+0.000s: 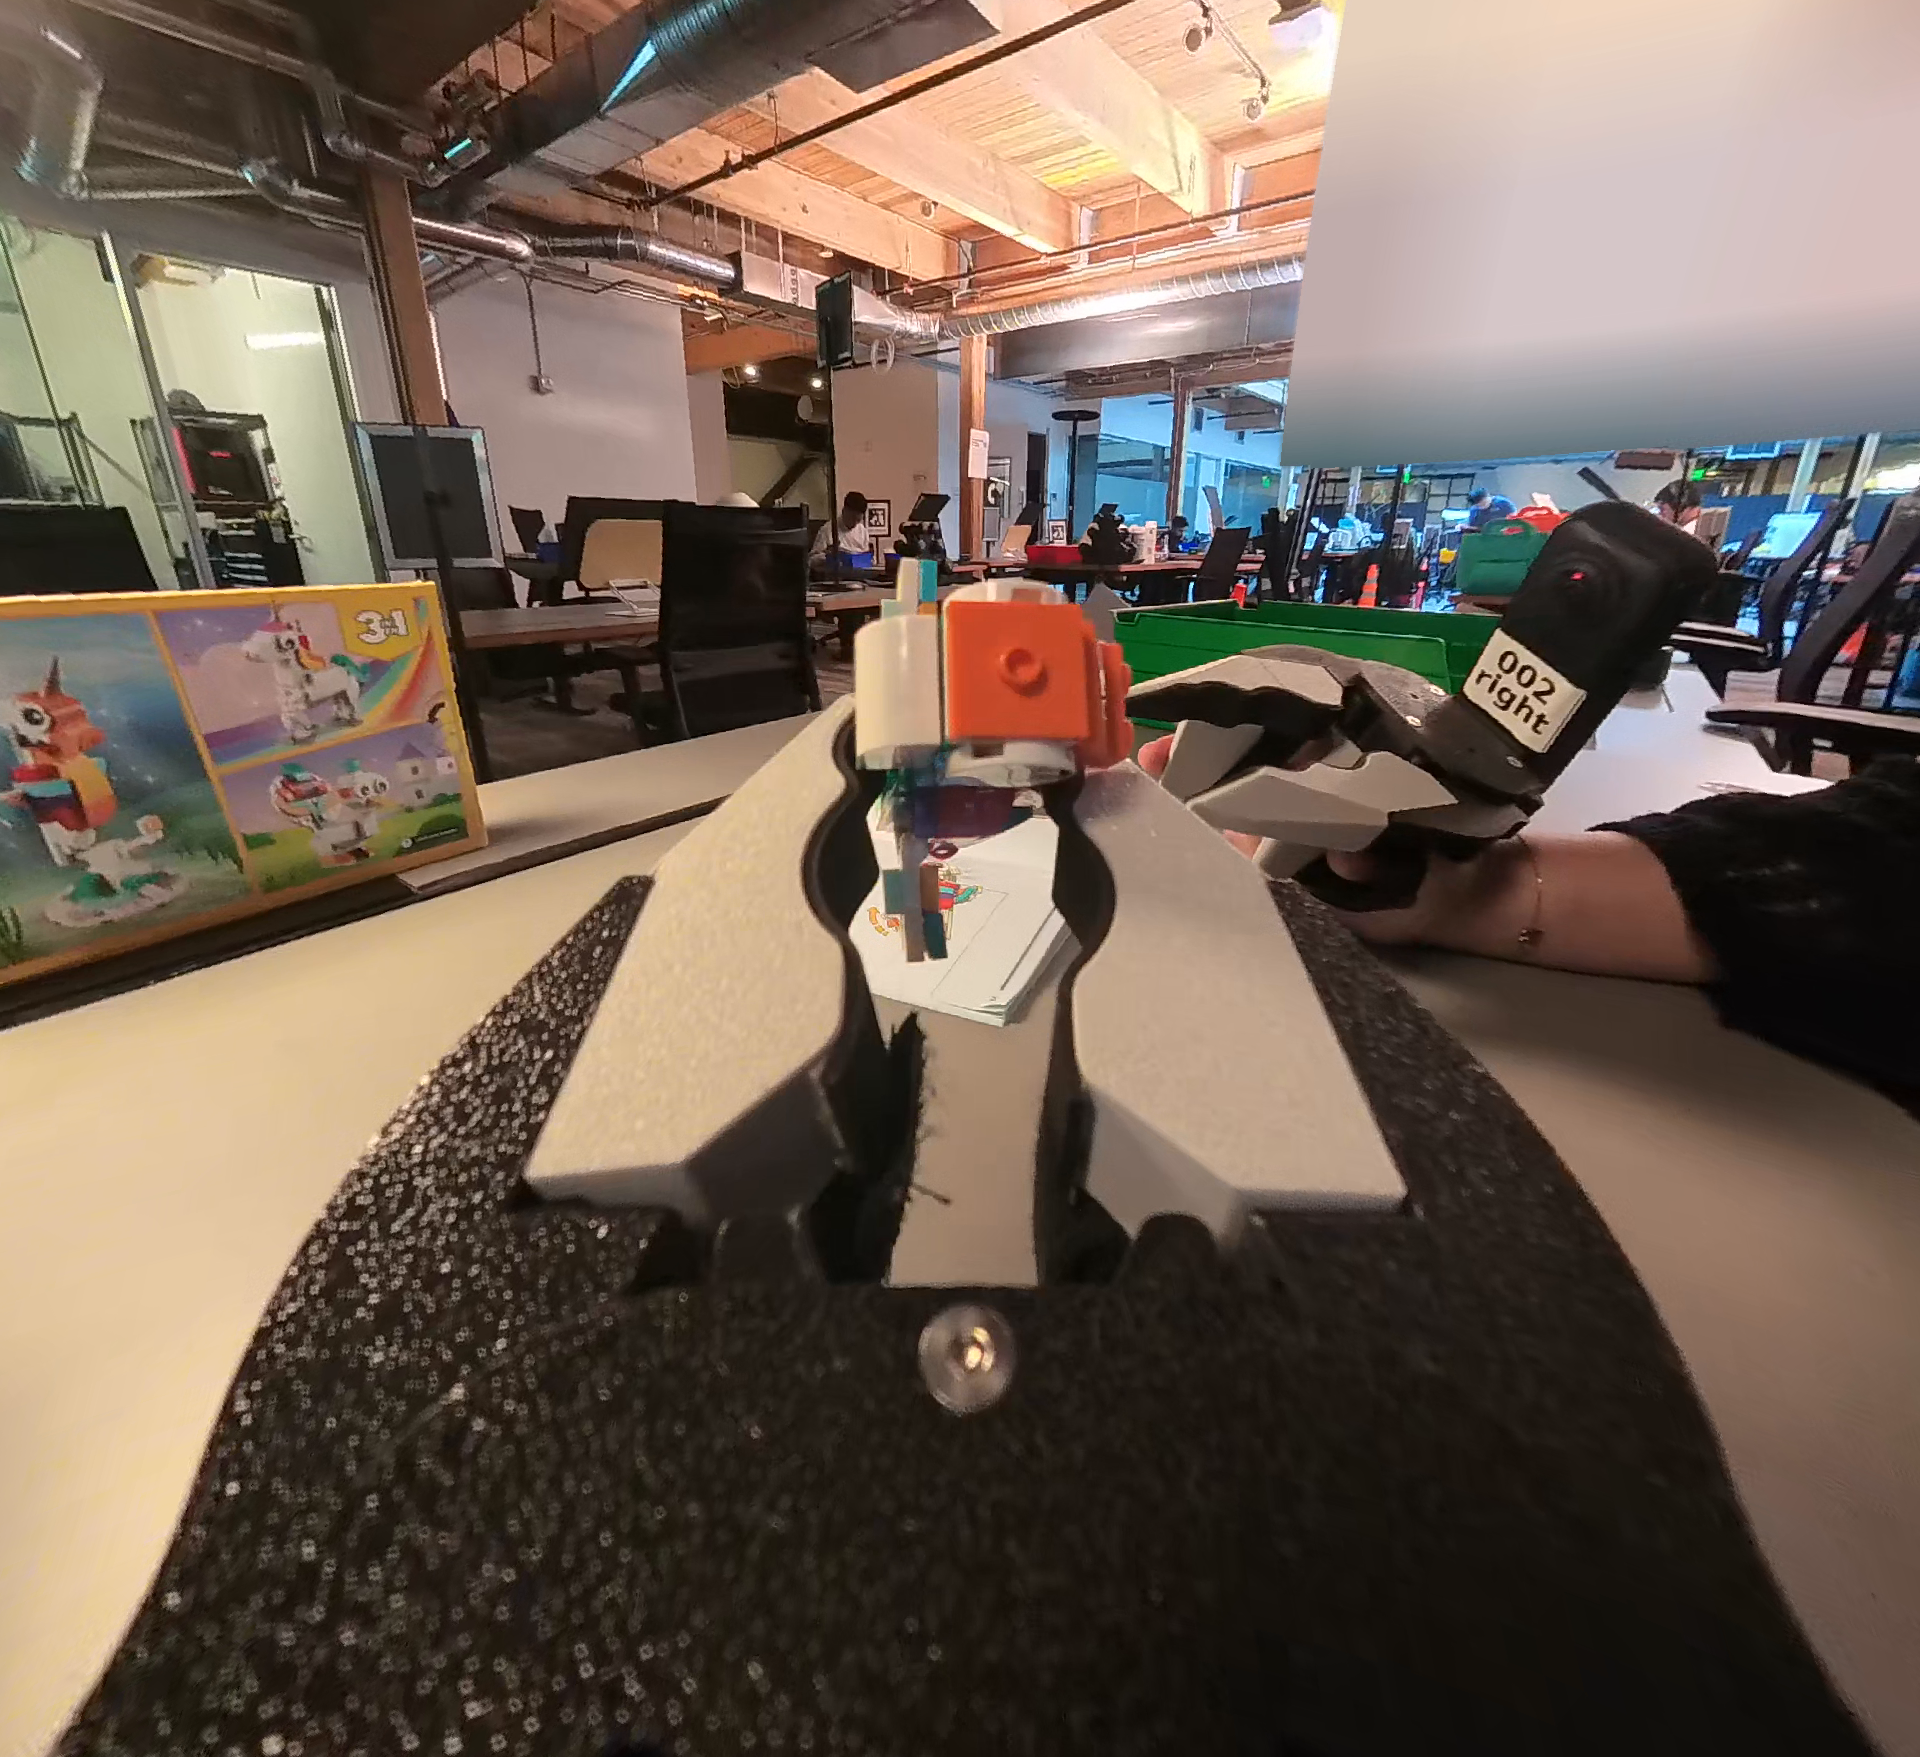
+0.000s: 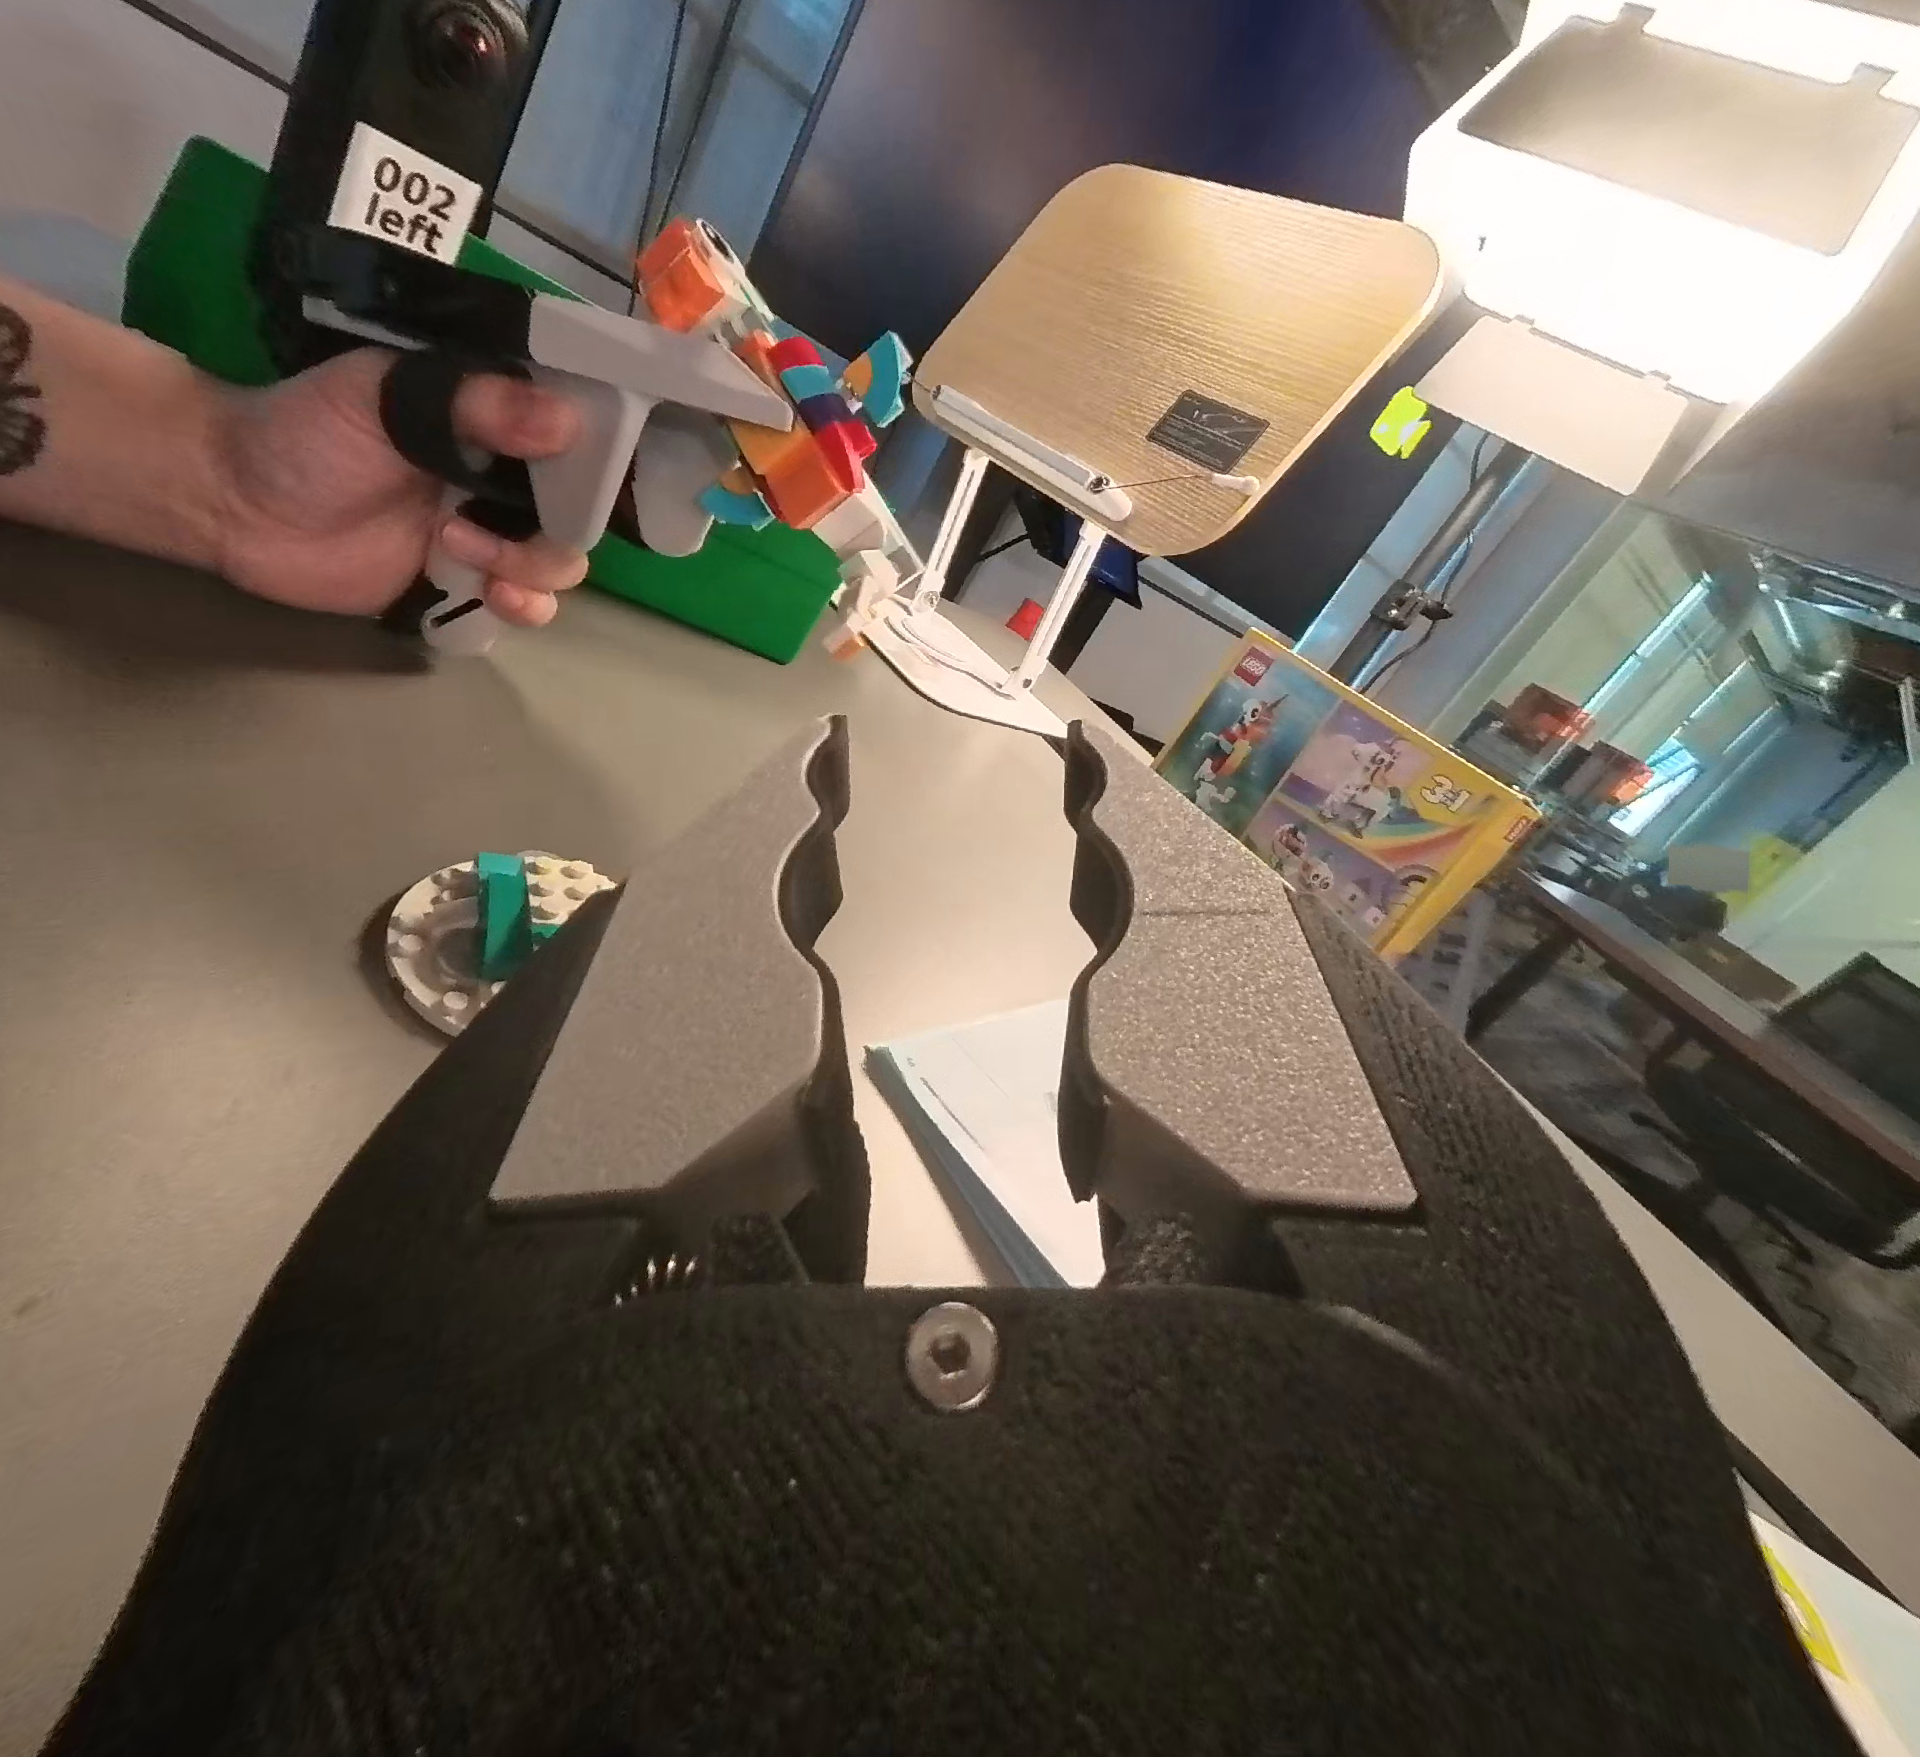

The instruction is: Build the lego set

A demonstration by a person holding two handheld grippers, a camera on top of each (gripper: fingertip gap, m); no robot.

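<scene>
Above the worktop (image 2: 260, 772), the left gripper (image 1: 961, 751) pinches the half-built lego model (image 1: 982, 679); the right gripper (image 2: 951, 772) is spread, empty. Light, rigid but snap-apart: better held by its solid orange-white core than by its thin fins.

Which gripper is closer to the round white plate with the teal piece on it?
Right. The right gripper hovers open just beside the round white plate on the table. The left gripper is farther off, raised, holding the colourful lego model.
</scene>
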